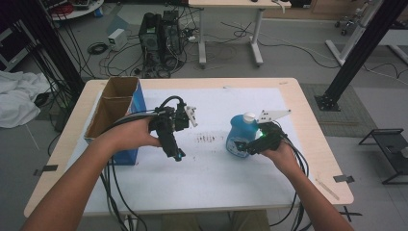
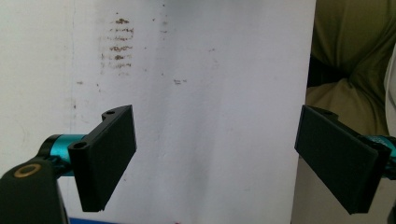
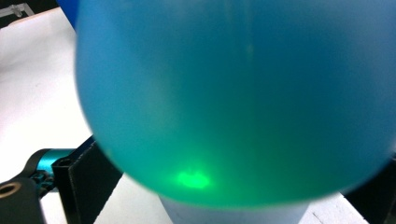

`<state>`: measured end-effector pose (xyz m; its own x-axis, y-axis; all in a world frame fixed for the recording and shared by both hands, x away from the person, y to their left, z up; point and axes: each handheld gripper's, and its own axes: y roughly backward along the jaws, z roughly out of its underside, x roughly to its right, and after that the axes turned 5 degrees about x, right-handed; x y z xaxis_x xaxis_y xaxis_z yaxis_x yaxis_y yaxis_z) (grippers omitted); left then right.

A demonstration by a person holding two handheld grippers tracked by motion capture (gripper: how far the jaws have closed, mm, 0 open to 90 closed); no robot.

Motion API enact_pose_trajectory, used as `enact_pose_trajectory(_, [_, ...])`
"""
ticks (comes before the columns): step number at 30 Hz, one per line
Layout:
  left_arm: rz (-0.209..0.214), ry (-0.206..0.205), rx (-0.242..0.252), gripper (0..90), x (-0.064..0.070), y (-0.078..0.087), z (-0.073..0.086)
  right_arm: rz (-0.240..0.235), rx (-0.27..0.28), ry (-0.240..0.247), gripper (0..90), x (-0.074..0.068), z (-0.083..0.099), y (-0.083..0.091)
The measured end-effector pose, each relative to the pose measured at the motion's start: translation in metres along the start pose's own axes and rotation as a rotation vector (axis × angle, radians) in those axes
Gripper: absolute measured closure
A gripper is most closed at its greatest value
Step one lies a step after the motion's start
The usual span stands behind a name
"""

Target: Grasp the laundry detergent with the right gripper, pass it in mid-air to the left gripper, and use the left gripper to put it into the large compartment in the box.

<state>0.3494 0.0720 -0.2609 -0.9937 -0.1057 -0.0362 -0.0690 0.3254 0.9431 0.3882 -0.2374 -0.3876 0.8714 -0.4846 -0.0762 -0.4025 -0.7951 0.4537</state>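
Note:
A blue bottle point(image 1: 239, 134) with a white cap point(image 1: 249, 117) stands upright right of the table's middle. My right gripper point(image 1: 244, 147) comes at it from the right and is shut on its lower body. In the right gripper view the blue bottle point(image 3: 233, 93) bulges close between the two jaws of the right gripper point(image 3: 231, 196), with a green glow on it. My left gripper point(image 1: 177, 154) hangs above the white sheet left of centre, tilted down toward the near edge. Its jaws stand wide apart in the left gripper view, and nothing is between the left gripper point(image 2: 219, 158) fingers.
An open cardboard box with blue sides point(image 1: 115, 115) stands at the table's left edge, just beside the left hand. Brown smudges point(image 1: 207, 138) mark the white sheet point(image 2: 210, 70) between the grippers. Cables trail off the near edge. The person's olive trousers point(image 2: 350, 56) lie past the sheet's edge.

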Motion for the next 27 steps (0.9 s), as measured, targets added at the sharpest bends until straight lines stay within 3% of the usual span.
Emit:
enact_pose_trajectory(11, [0.003,0.004,-0.001,12.6,0.0001,-0.0001,0.0008,0.007,0.015,-0.006,6.6,-0.0005,0.0018,-0.0006])
enact_pose_trajectory(13, [0.003,0.003,-0.001,12.6,0.0000,-0.0002,0.0009,-0.012,0.030,0.007,14.6,-0.0003,0.0026,-0.0010])
enact_pose_trajectory(16, [0.006,0.005,0.003,12.6,0.0002,-0.0007,0.0014,-0.012,0.036,0.008,14.7,-0.0013,0.0028,-0.0020])
enact_pose_trajectory(17, [0.006,0.006,0.002,12.6,0.0003,-0.0007,0.0015,-0.009,0.065,0.011,14.7,-0.0018,0.0041,-0.0053])
enact_pose_trajectory(27, [0.003,0.006,0.002,12.6,0.0003,0.0000,0.0029,0.013,0.060,0.002,15.0,-0.0015,0.0050,-0.0053])
